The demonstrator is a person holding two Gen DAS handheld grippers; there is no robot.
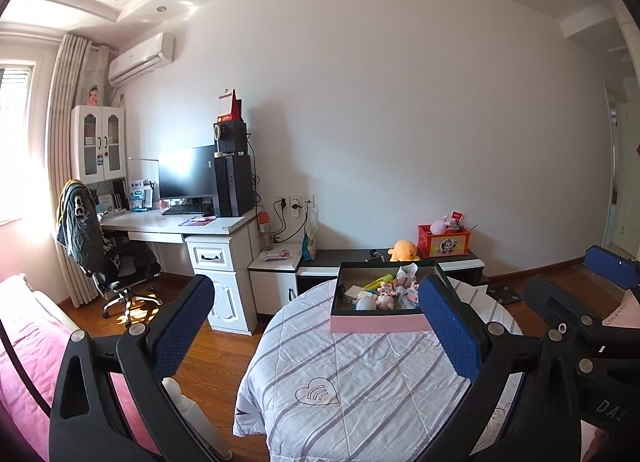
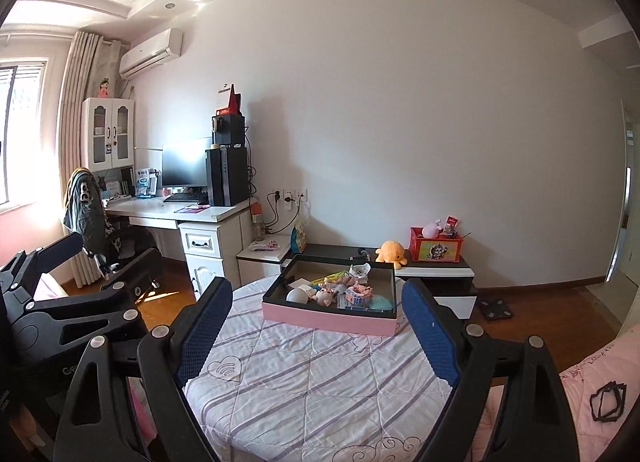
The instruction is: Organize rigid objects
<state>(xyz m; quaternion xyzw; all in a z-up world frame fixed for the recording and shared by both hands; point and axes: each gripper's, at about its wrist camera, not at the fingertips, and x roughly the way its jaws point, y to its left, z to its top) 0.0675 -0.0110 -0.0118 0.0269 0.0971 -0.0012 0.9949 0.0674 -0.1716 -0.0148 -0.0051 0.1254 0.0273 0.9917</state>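
Nearest me, my left gripper (image 1: 316, 326) and right gripper (image 2: 316, 326) both hang spread wide with nothing between their blue, dimpled pads; black plastic arms and silver rivets frame each view. Below them lies the quilt (image 2: 320, 374), soft white cotton with grey stripes and stitched hearts, draped over a rounded surface, so anything set down here would sink and tip a little. Farther on, towards the far edge of the quilt, sits the box (image 2: 320, 316), a shallow rectangular tray with a pink outer wall and dark rim. Inside it are the toys (image 2: 340, 290): small hard figurines, a smooth grey dome, a yellow-green stick, some wrapped bits, all heaped together in the middle and right, while its left part is bare. I can't tell whether this heap awaits sorting or is the finished gathering; nothing loose shows on the quilt. If I go in, I'd judge it wise to approach from above, pinch one figure across its narrow body, and keep clear of the rim. Beyond, a low cabinet (image 2: 436, 272) carries an orange plush (image 2: 390, 252) and a red box (image 2: 436, 248) against the plain wall.
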